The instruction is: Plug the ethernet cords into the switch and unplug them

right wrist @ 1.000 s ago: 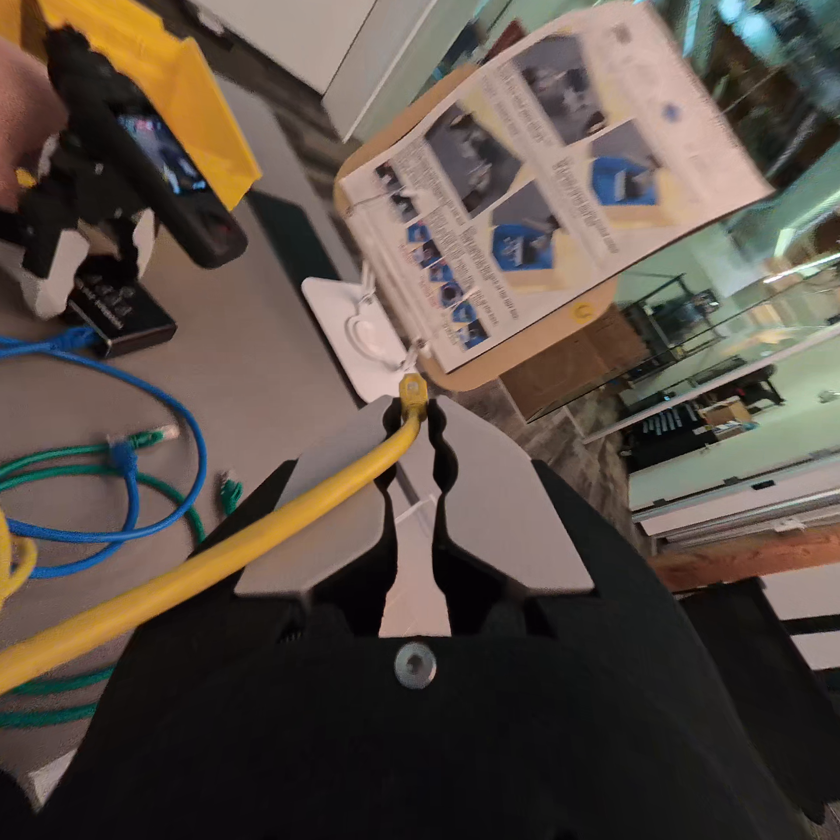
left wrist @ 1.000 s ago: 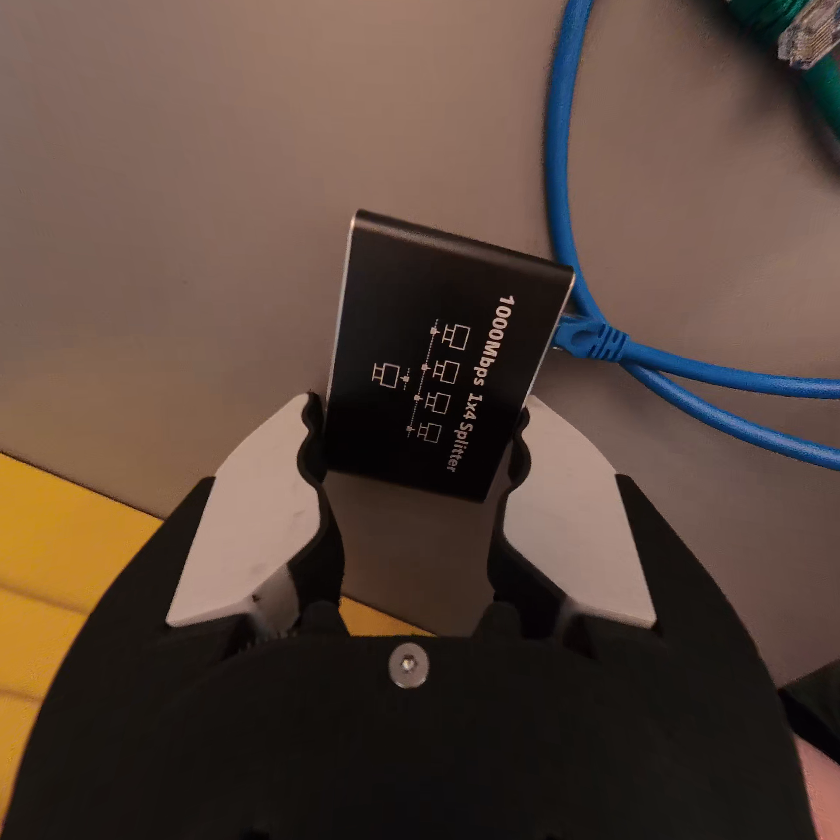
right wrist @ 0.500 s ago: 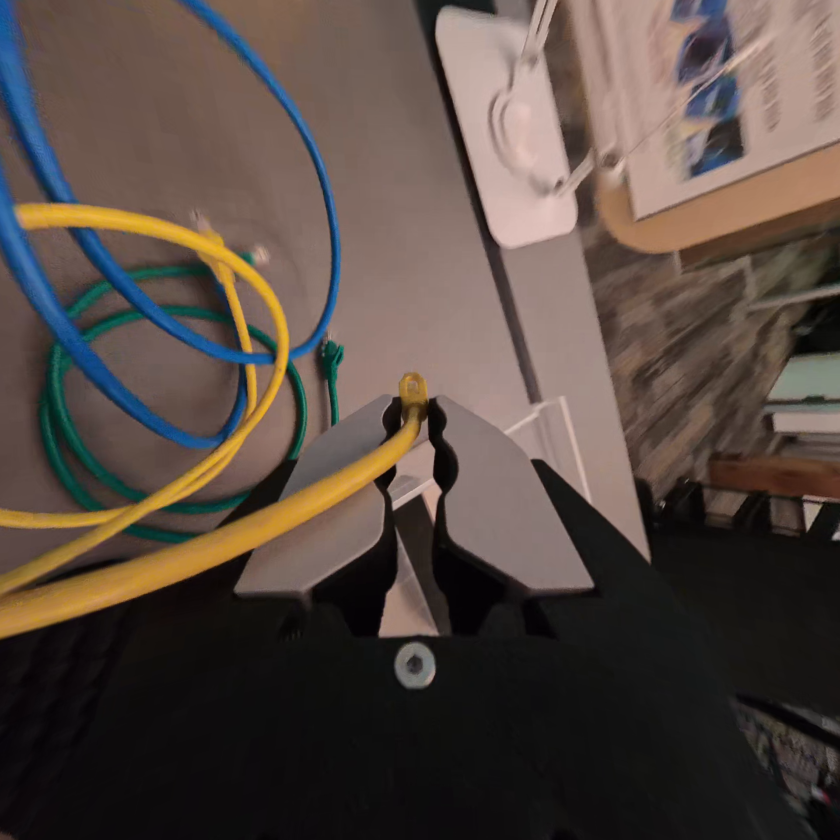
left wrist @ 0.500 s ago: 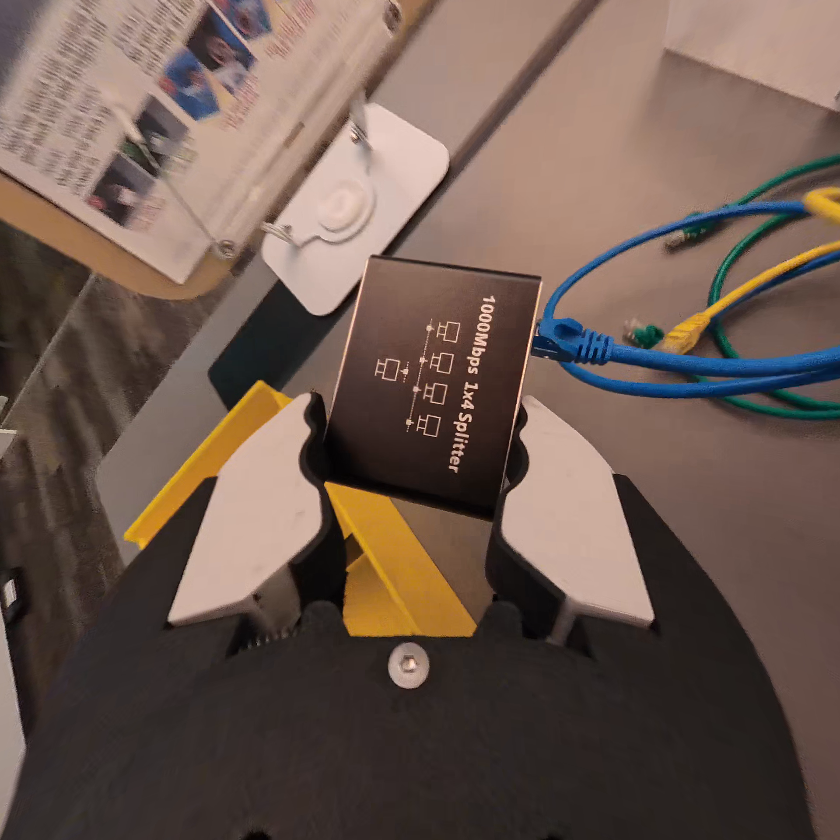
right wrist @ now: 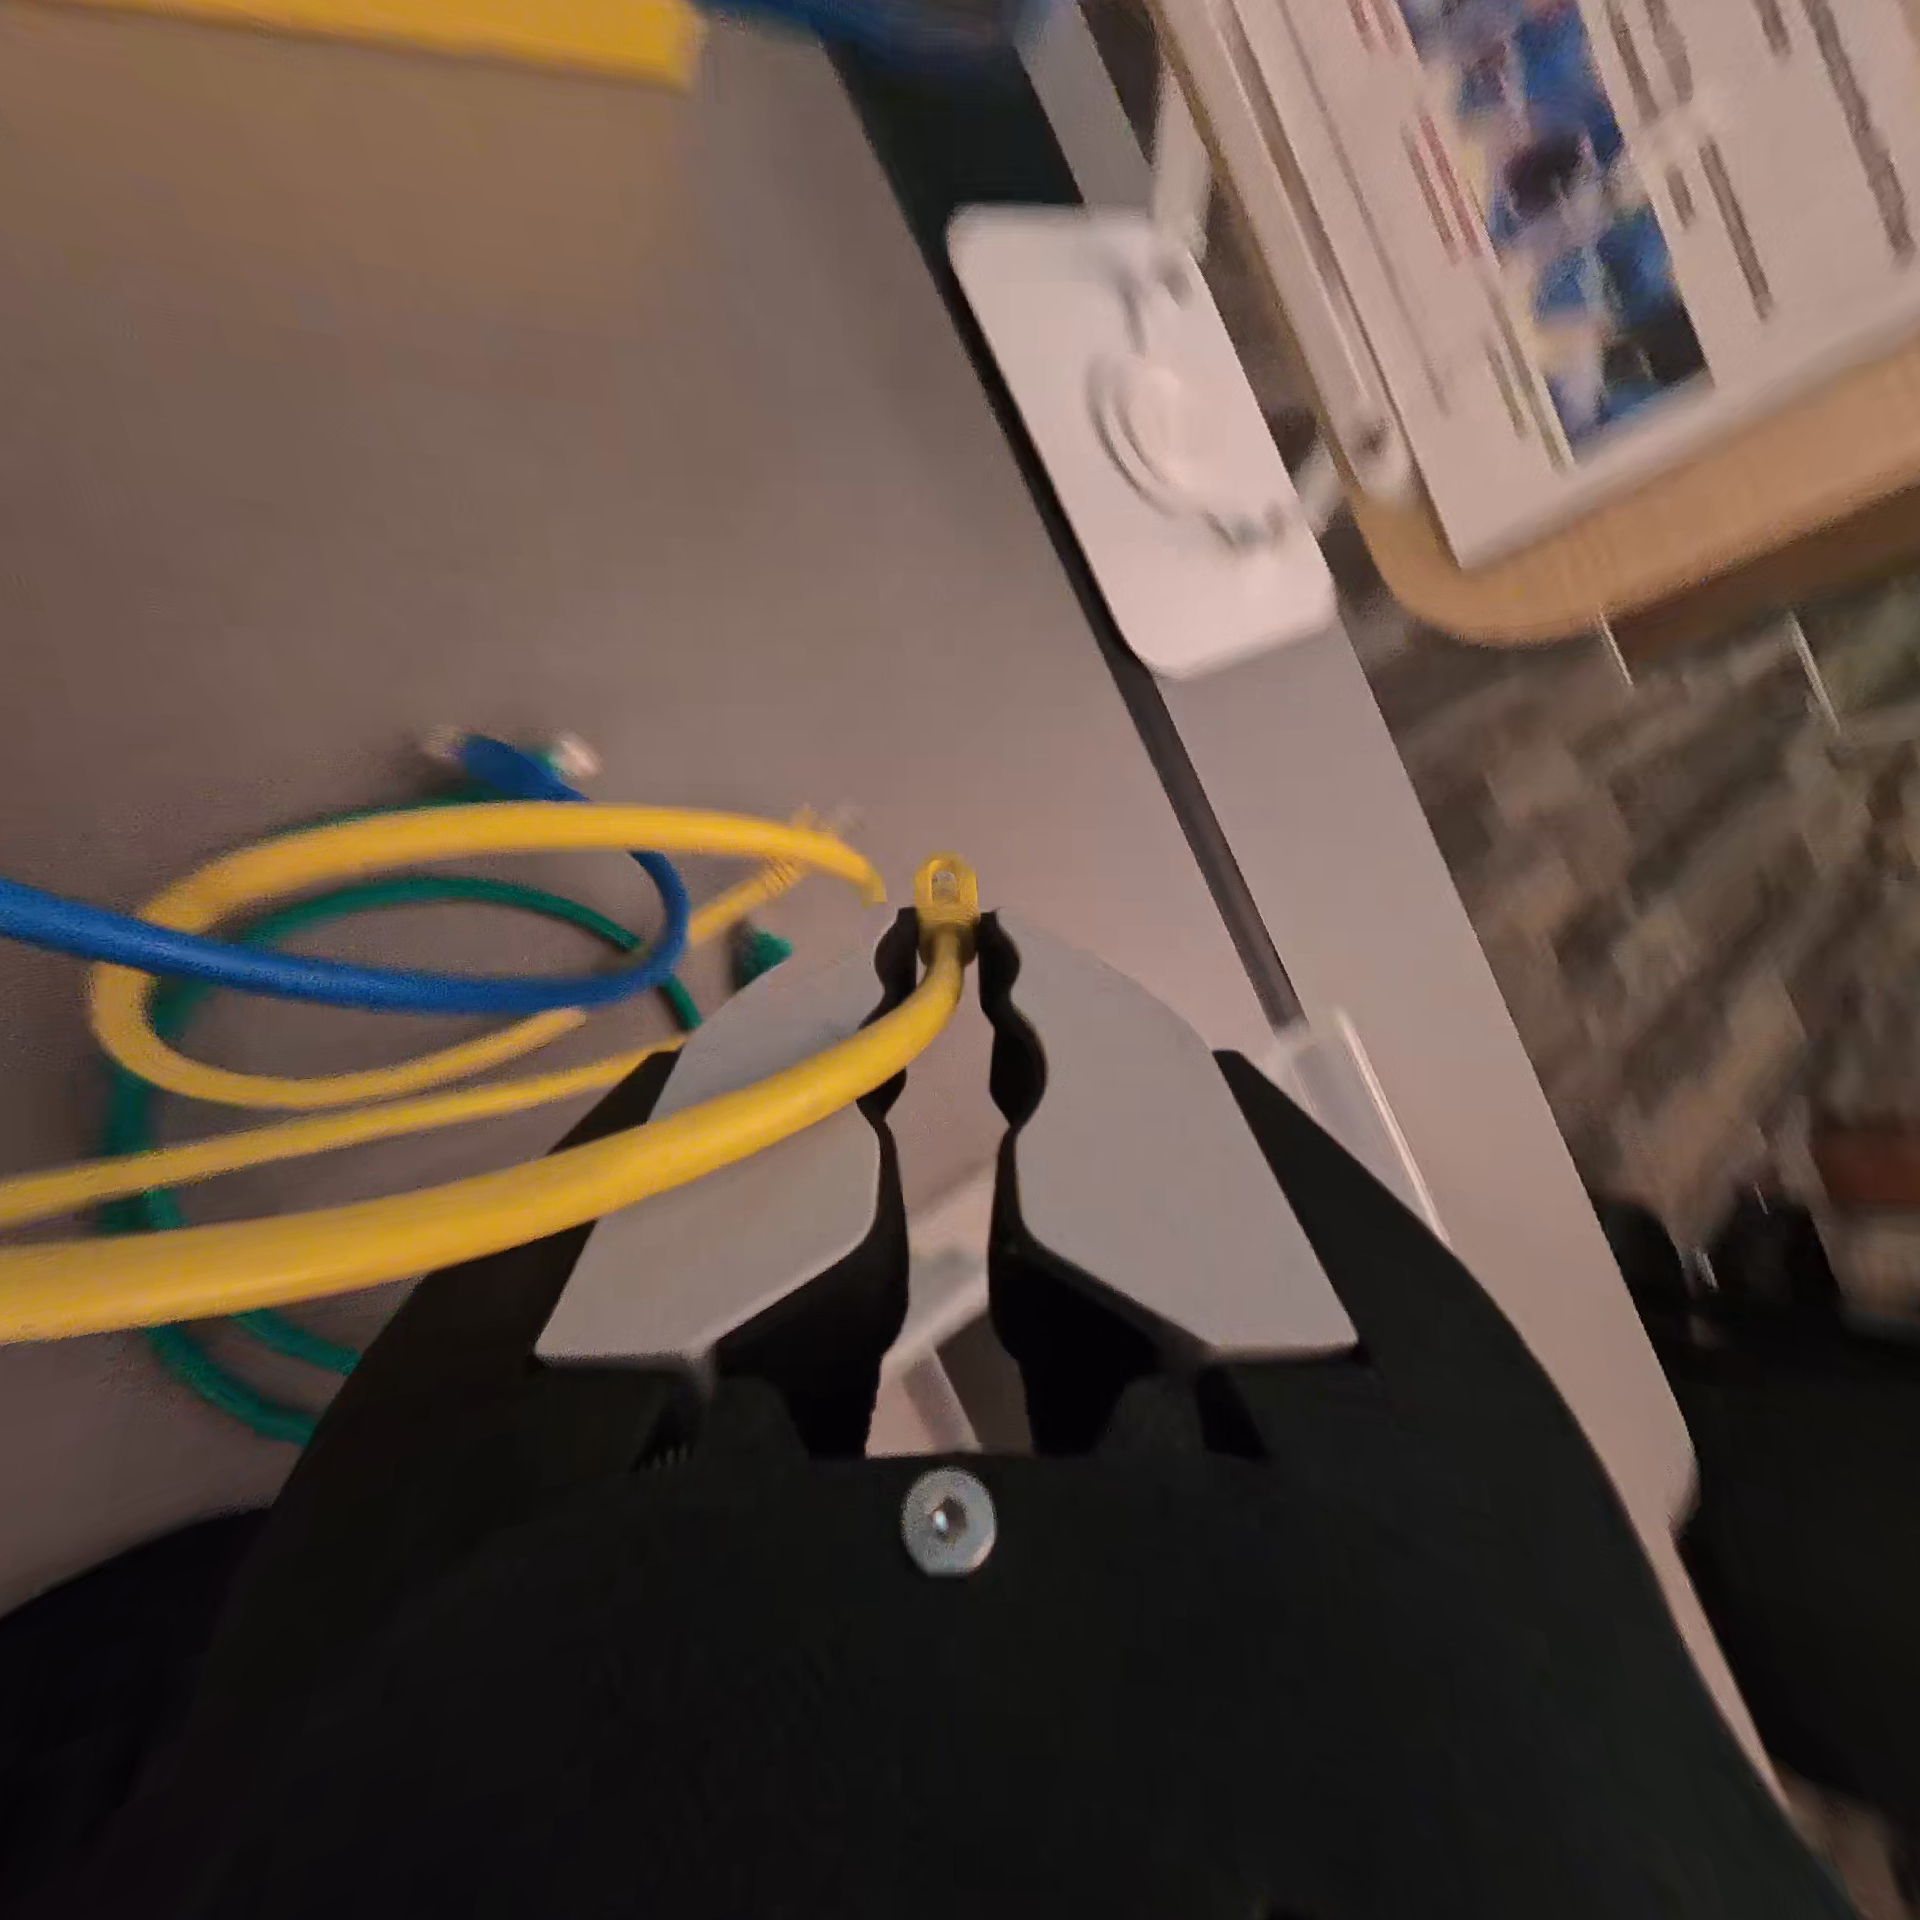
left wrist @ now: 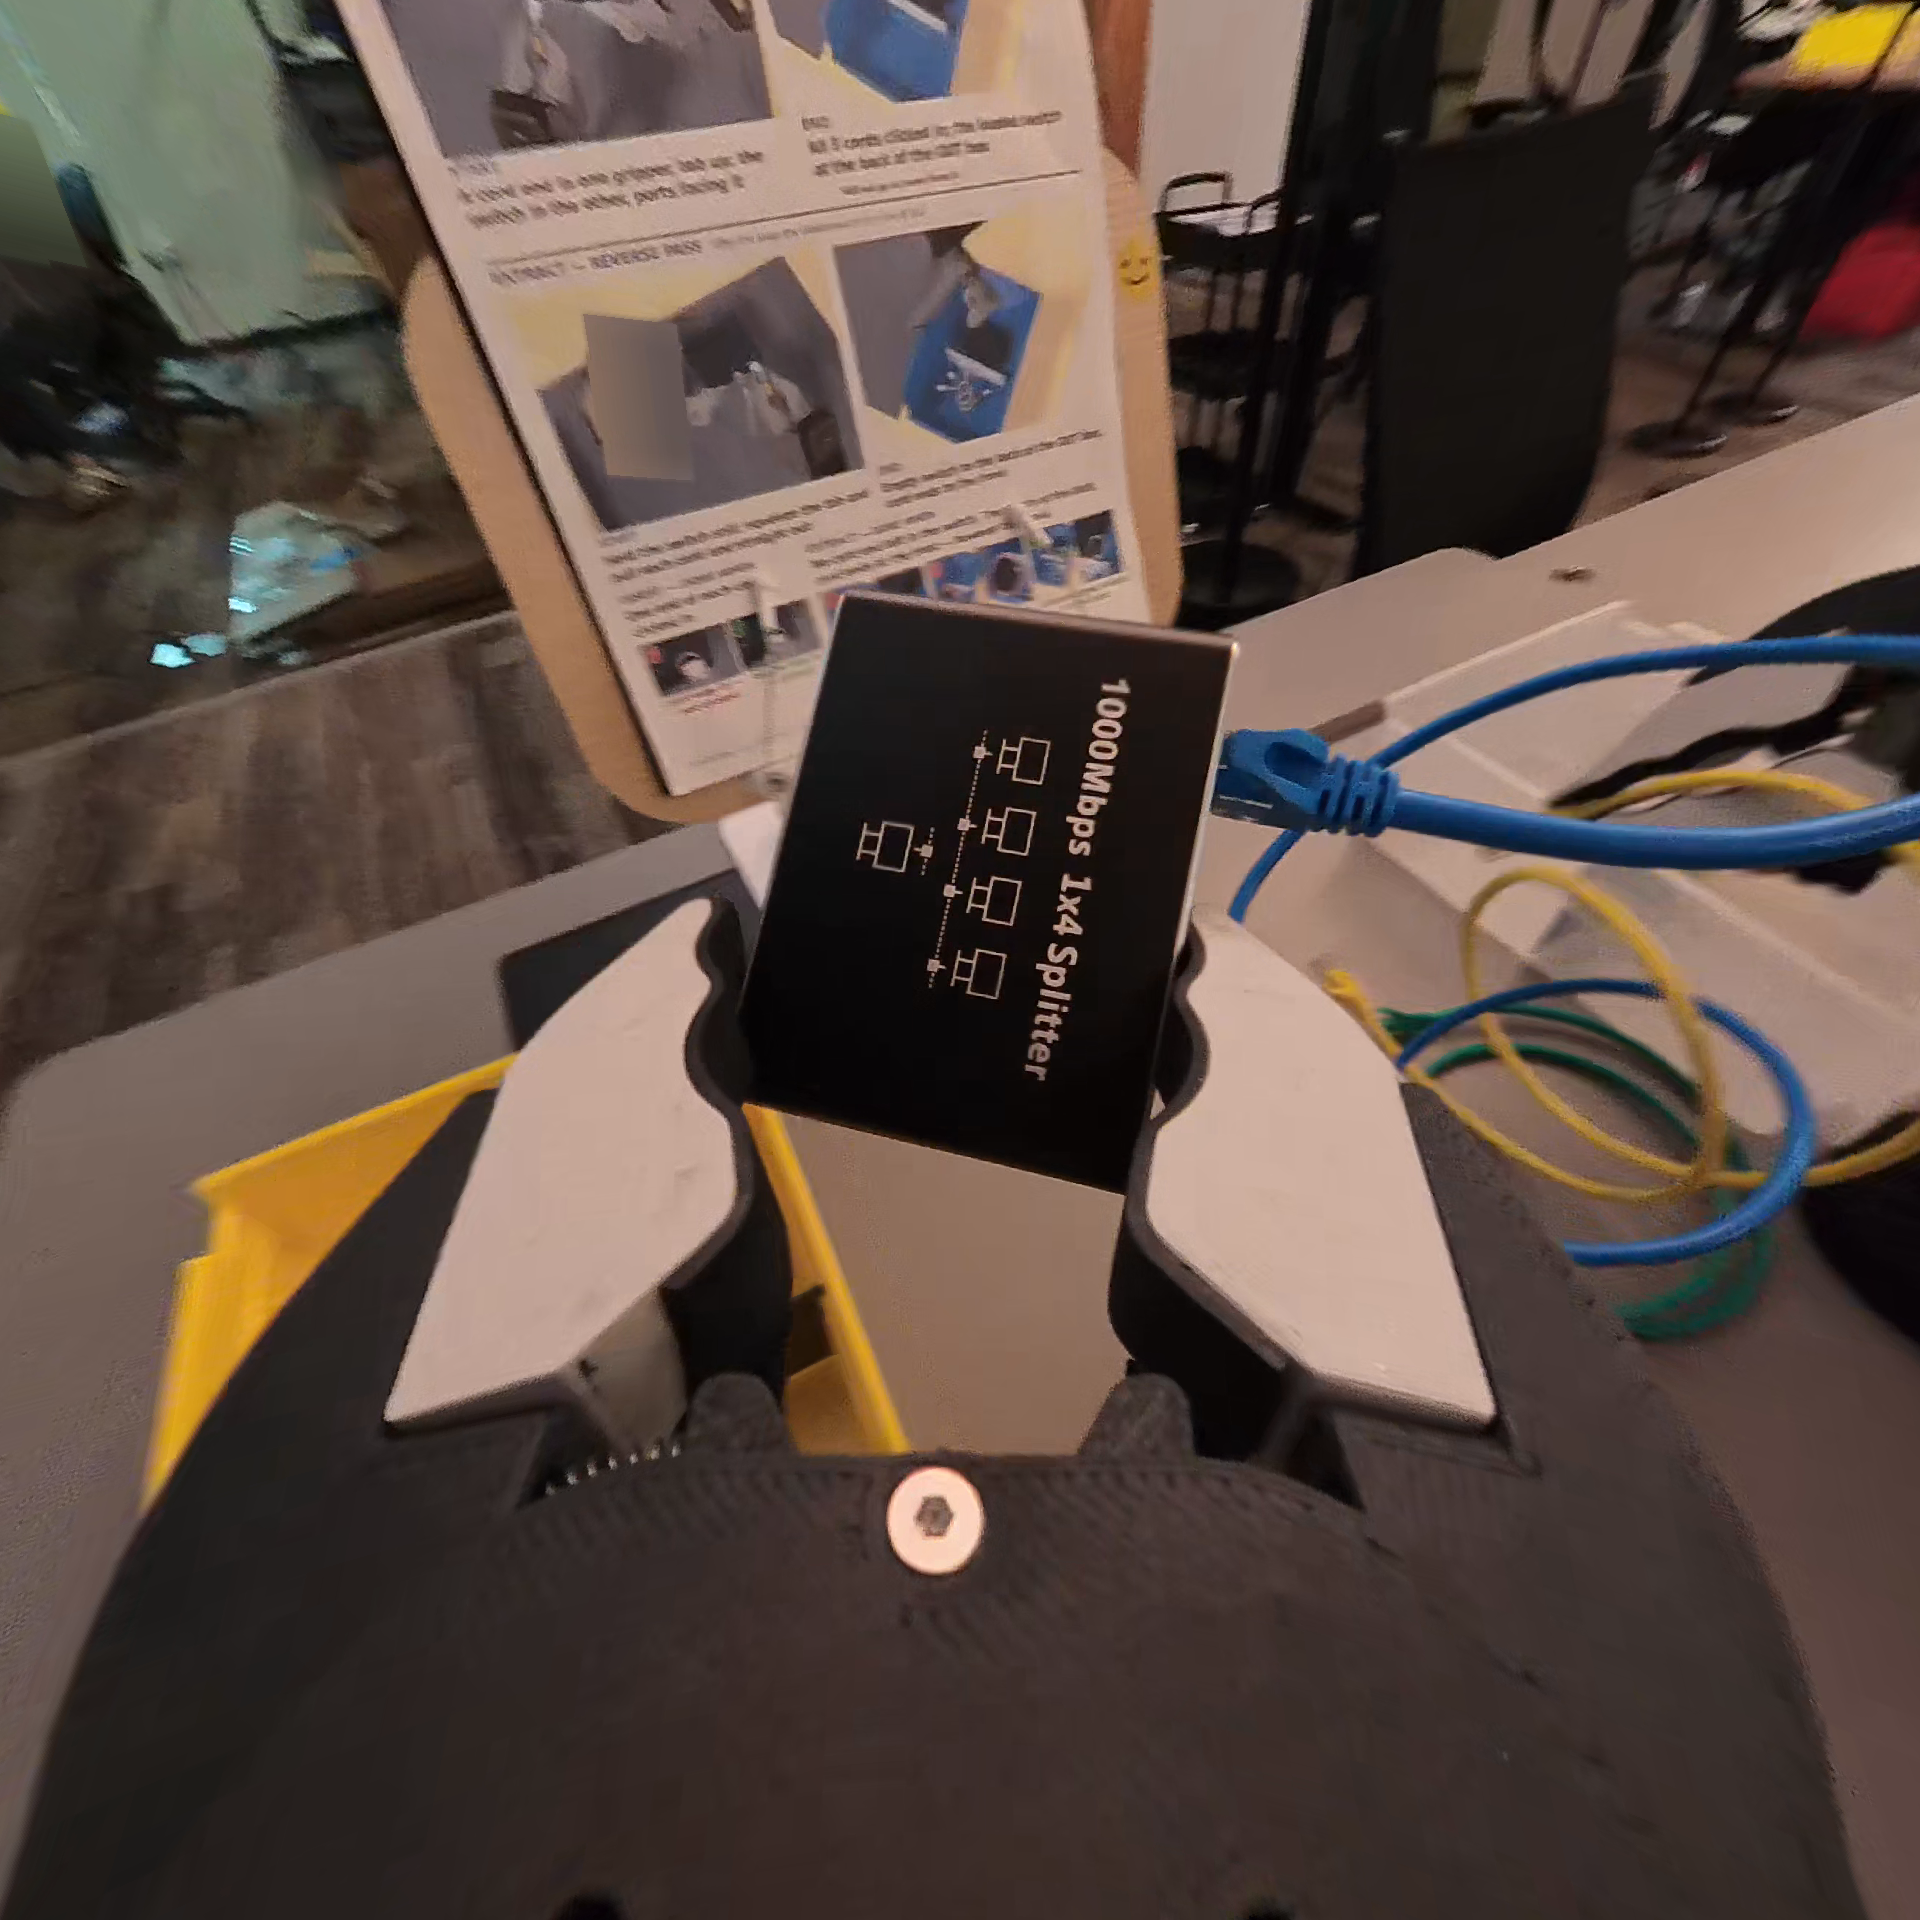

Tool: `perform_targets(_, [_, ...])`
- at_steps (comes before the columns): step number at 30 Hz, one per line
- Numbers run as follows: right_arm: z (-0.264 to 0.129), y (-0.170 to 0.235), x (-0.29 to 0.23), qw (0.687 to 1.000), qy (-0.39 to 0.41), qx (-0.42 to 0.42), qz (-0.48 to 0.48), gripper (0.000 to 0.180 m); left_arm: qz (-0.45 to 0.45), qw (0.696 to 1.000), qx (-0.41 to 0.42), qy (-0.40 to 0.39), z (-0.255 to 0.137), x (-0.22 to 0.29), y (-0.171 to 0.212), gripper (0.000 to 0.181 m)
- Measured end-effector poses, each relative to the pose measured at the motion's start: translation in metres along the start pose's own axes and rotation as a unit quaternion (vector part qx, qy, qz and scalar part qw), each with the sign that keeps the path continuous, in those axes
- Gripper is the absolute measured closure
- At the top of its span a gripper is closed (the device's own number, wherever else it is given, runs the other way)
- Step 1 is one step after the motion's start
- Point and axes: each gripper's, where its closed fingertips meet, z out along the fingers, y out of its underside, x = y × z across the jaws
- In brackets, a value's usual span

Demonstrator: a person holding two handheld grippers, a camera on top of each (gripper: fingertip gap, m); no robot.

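Left gripper (left wrist: 961,1039) clamps the black switch (left wrist: 987,894), ports facing right, blue cord (left wrist: 1304,795) already in. Right gripper (right wrist: 940,935) pinches the yellow cord (right wrist: 582,1184), plug (right wrist: 943,891) poking forward, so it needs to come in from the switch's right.

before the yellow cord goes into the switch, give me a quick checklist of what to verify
1. Left gripper clamped on the black rectangular switch: ok.
2. Blue ethernet cord seated in the switch's right side: ok.
3. Right gripper shut on the yellow ethernet cord just behind its plug: ok.
4. Free port facing the plug: cannot tell, ports hidden.
5. Plug lined up with switch: not ok, switch absent from the right wrist view.
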Motion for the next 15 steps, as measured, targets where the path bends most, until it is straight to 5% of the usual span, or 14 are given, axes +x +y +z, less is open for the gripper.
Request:
perform_targets(1, [0.001,-0.015,-0.012,0.999,-0.023,0.033,-0.015,0.168,-0.014,1.000,-0.006,0.018,0.004,0.007,0.002,0.103])
perform_targets(7, [-0.011,-0.019,-0.023,0.998,-0.052,0.038,-0.020,0.168,-0.047,0.987,-0.142,0.052,0.076,0.042,0.070,0.103])
perform_targets(15, [-0.058,0.017,-0.093,0.968,-0.231,-0.034,-0.096,0.168,-0.064,0.953,-0.295,0.010,0.132,0.055,0.195,0.103])
